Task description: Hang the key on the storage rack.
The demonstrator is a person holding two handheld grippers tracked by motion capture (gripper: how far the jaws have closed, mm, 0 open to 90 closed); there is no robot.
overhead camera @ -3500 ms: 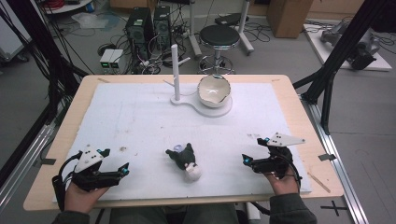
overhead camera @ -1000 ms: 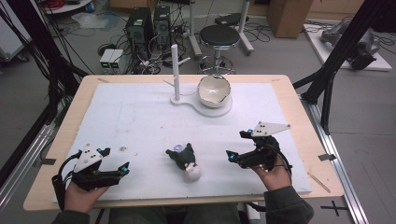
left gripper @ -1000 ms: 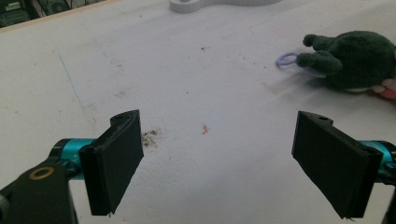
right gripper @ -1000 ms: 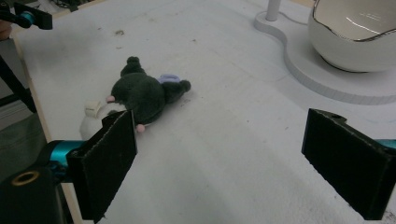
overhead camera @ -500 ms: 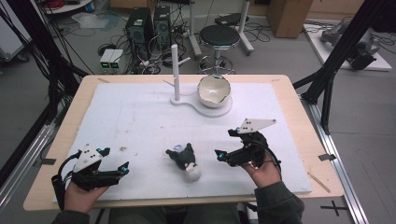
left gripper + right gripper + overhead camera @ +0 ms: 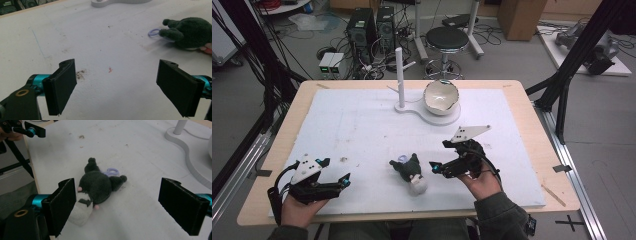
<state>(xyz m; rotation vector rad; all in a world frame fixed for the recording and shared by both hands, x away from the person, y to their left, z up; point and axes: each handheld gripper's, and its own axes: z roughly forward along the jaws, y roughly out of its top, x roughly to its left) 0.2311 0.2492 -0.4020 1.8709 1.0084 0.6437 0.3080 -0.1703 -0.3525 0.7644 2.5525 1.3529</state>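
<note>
— What are we seeing closest to us?

— We are looking at two hands at the near edge of the table (image 6: pixel 272 150). The left hand (image 6: pixel 297 210) is holding the left gripper (image 6: pixel 343 179) low over the white mat (image 6: pixel 362 130), near the front left corner. Its jaws are standing wide apart with nothing between them. In the left gripper view we are seeing bare mat between the jaws, with some small brown specks (image 6: pixel 80 74) on it.

— And the other hand?

— The right hand (image 6: pixel 484 182) is holding the right gripper (image 6: pixel 435 167) just beside the soft toy (image 6: pixel 409 172). Its jaws are wide apart too, and they are not squeezing anything. In the right gripper view we are seeing the toy lying on the mat in front of the jaws, closer to the left jaw.

— Where is the toy lying?

— It is lying on the mat near the front, between the two grippers, much closer to the right one. It is dark and fuzzy with a white part, and a little purple loop (image 6: pixel 111 172) is sticking out from behind it.

— What are we seeing farther back?

— We are seeing a white stand (image 6: pixel 424 111) with a tall post (image 6: pixel 399 75) and a round bowl (image 6: pixel 441 96) sitting on it. Past the table we are seeing a black stool (image 6: pixel 447 37) and computer boxes (image 6: pixel 372 25) on the floor.
</note>
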